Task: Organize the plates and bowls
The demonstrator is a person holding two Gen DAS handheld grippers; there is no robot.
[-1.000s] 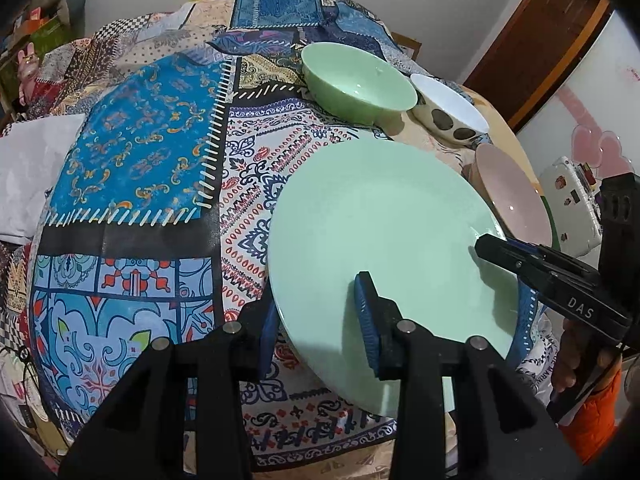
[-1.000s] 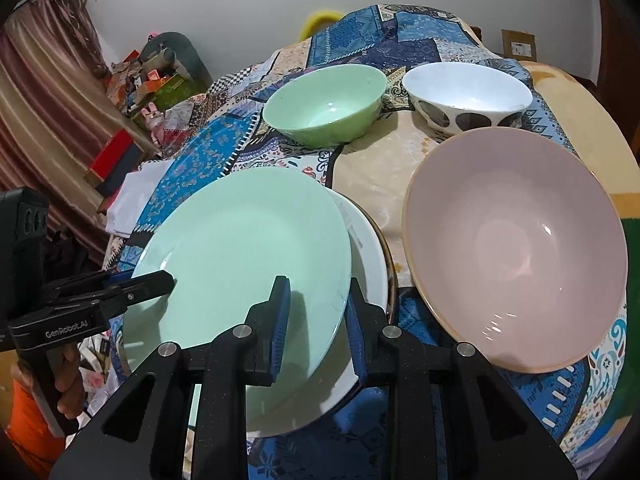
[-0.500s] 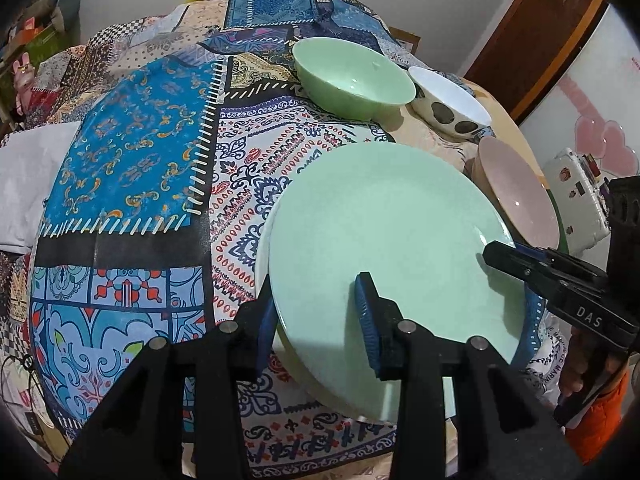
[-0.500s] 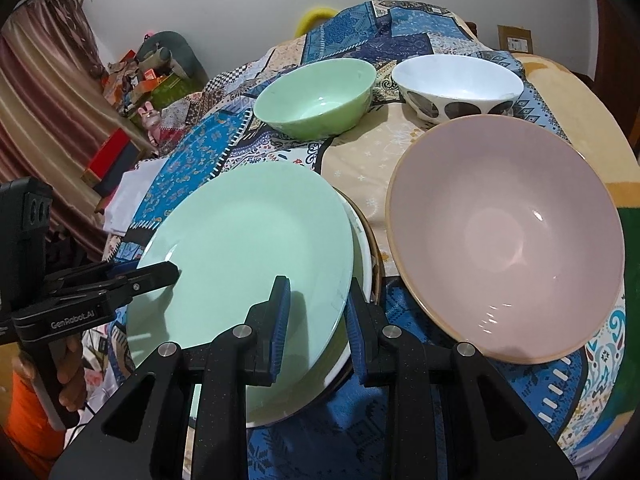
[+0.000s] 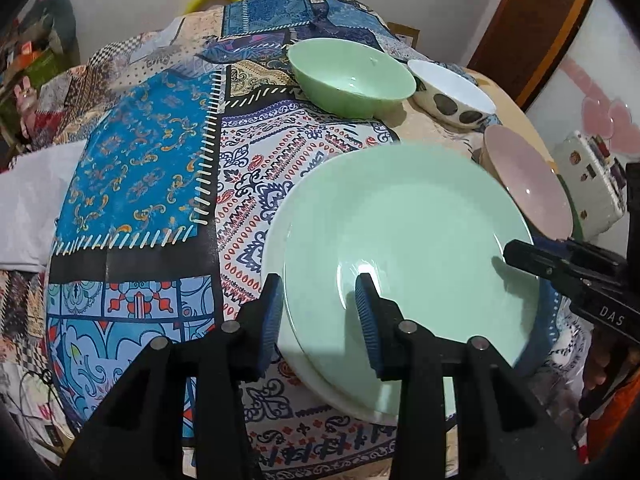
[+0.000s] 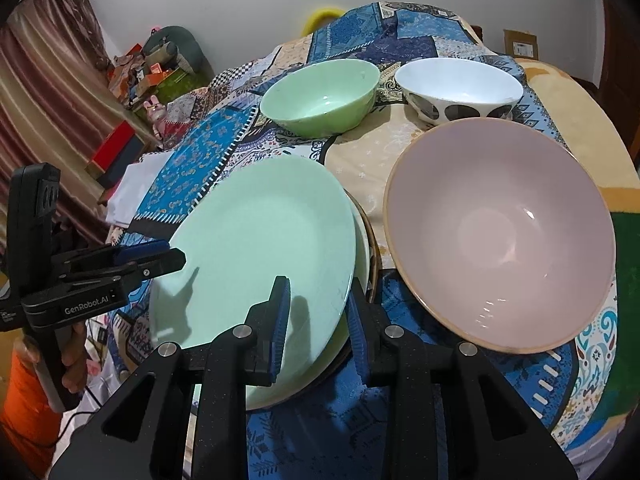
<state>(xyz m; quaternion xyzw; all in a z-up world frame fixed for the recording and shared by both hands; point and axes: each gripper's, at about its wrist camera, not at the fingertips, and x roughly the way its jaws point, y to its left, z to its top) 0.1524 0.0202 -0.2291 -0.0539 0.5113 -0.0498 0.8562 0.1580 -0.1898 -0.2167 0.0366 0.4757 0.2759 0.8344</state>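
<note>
Glazed ceramic or glass, by the look of it, makes up every piece on the patchwork tablecloth [image 5: 136, 168]; all are judged stiff, smooth, slippery and breakable. The green plate [image 6: 260, 248] lies on top of a white plate [image 5: 276, 248], near the table's front edge. It is thin and fairly light, and is best taken at its rim.

Left to right in the right wrist view:
- The left gripper [image 5: 318, 316] straddles the green plate's left rim, one pad over the plate and one outside it. Whether the pads press cannot be told. Its side reads "GenRobot.AI".
- The right gripper [image 6: 316, 320] straddles the plate's right rim in the same way; its grip cannot be told either. In the left wrist view its side reads "DAS".
- The green bowl [image 6: 320, 96] and the white spotted bowl [image 6: 460, 88] stand further back.
- The pink bowl [image 6: 500, 232] sits just beside the plates.

The bowls are deeper and probably heavier; the rim wall offers the surest hold.
</note>
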